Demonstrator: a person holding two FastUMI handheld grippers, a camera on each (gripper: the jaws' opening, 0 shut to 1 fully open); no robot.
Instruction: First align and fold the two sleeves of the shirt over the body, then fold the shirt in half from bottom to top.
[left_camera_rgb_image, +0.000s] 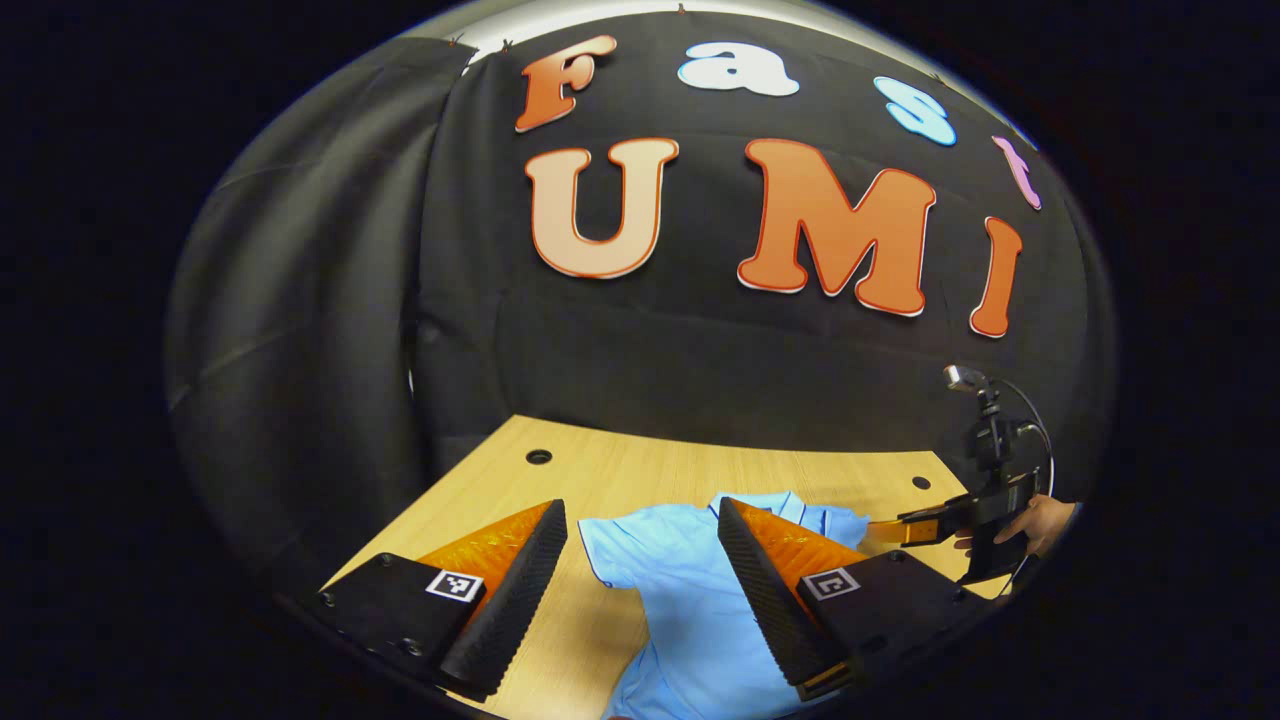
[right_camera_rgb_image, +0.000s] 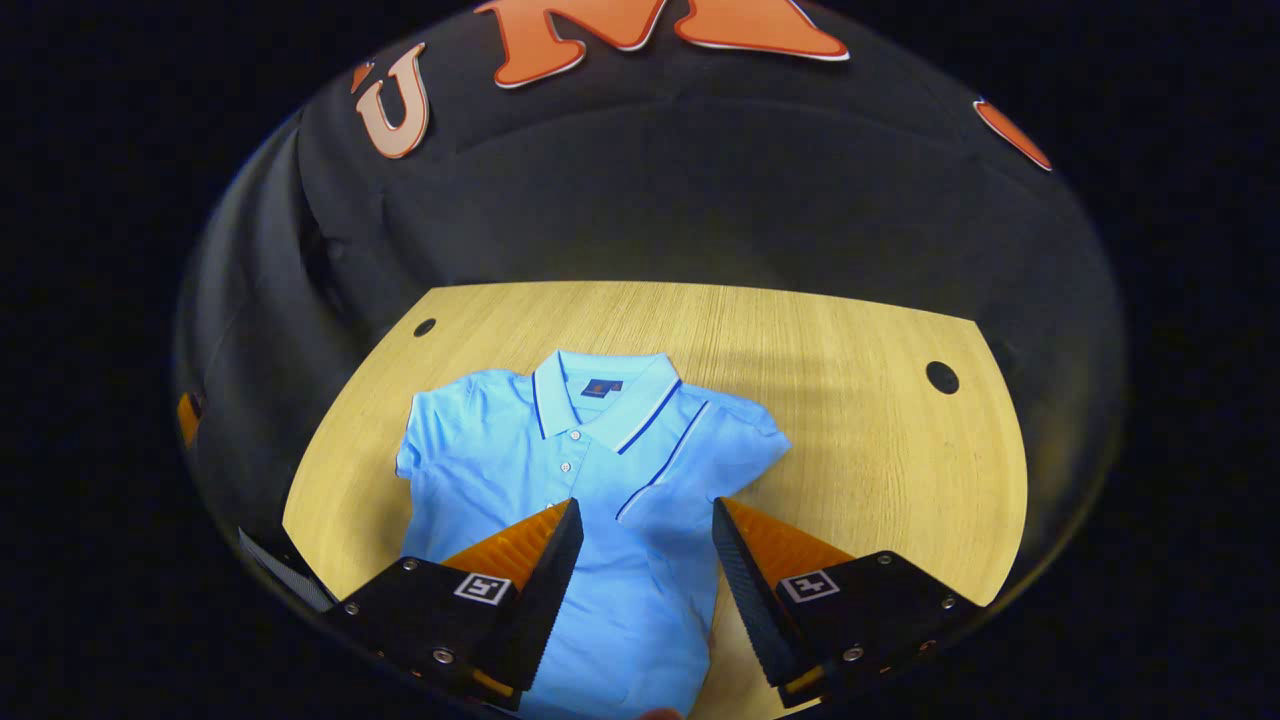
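A light blue polo shirt (right_camera_rgb_image: 590, 470) lies flat on the wooden table (right_camera_rgb_image: 860, 440), collar (right_camera_rgb_image: 605, 392) toward the far wall. In the right gripper view, the sleeve (right_camera_rgb_image: 690, 450) on the view's right is folded in over the body, its striped hem running diagonally. The other sleeve (right_camera_rgb_image: 425, 440) lies out to the side. My right gripper (right_camera_rgb_image: 640, 520) hovers open over the shirt's middle, nothing between its fingers. My left gripper (left_camera_rgb_image: 640, 510) is open too, above the shirt (left_camera_rgb_image: 690, 600) near a sleeve (left_camera_rgb_image: 605, 545). In the left gripper view, the right gripper (left_camera_rgb_image: 905, 528) sits farther off beside the shirt, held by a hand (left_camera_rgb_image: 1040, 520).
The table has round holes near its far corners (right_camera_rgb_image: 425, 327) (right_camera_rgb_image: 941, 377). Bare wood stretches to the right of the shirt (right_camera_rgb_image: 880, 480). Black cloth walls close the booth behind and to the left (left_camera_rgb_image: 300, 350).
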